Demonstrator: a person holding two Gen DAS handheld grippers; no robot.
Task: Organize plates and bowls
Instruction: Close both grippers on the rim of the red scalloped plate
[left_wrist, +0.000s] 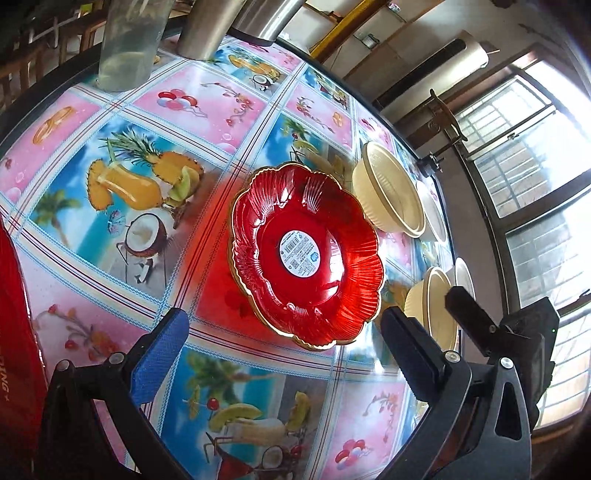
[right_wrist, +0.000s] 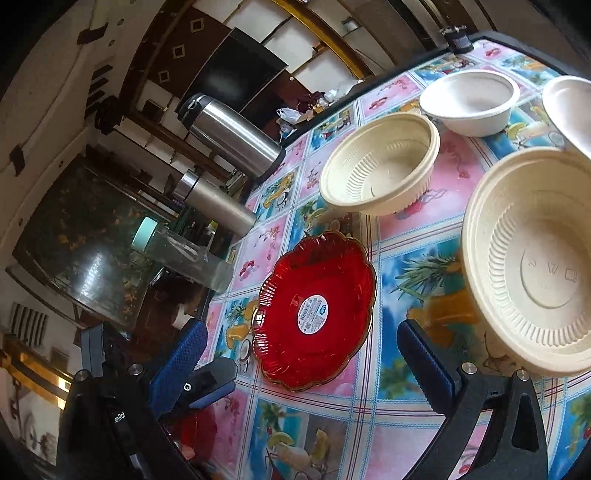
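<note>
Two grippers are hovering over the table, and we are holding nothing in either. We are keeping the left gripper (left_wrist: 284, 343) spread wide, its blue pad and its black pad well apart, with the red plate (left_wrist: 306, 254) lying flat on the tablecloth (left_wrist: 110, 206) just beyond the gap. We are holding the right gripper (right_wrist: 303, 354) just as wide, and from its camera the same red plate (right_wrist: 317, 310) is sitting between the two blue pads but past their tips, touching neither. A round white sticker (left_wrist: 298, 253) is showing in the middle of the plate.

Going outward, a ribbed cream bowl (right_wrist: 380, 162) is standing upright just beyond the plate, and a larger-looking cream bowl (right_wrist: 532, 262) is sitting to the right, near the right finger. Two white bowls (right_wrist: 469, 101) are resting farther back, apart from each other. Along the table's far edge we are seeing two steel flasks (right_wrist: 232, 136) and a clear bottle (right_wrist: 184, 254) with a pale green cap.
</note>
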